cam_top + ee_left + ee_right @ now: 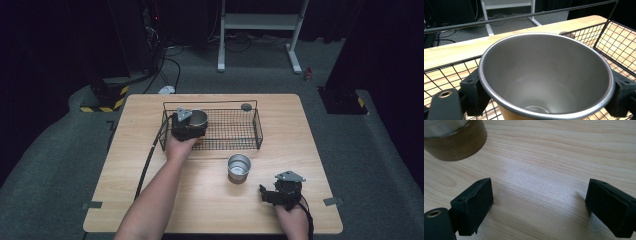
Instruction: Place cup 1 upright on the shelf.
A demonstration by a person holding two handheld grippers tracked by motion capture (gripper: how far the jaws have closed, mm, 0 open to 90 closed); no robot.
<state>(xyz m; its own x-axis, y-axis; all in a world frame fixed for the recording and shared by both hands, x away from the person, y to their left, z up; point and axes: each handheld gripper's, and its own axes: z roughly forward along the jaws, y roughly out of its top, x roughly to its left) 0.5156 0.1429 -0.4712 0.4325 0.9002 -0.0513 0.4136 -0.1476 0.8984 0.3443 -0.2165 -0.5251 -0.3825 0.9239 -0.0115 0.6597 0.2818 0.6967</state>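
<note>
The left gripper (187,125) clasps a steel cup (544,77) inside the wire basket (257,132), upper centre of the high view. The right gripper (541,205), lower right, stands wide with nothing between its jaws, near a second cup (238,167) on the table (150,200).

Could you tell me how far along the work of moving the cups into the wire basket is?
In hand: the left gripper clamps one metal cup at the wire basket's left end, not yet released. Left: the second cup stands on the table before the basket, and the right gripper rests open nearby.
</note>
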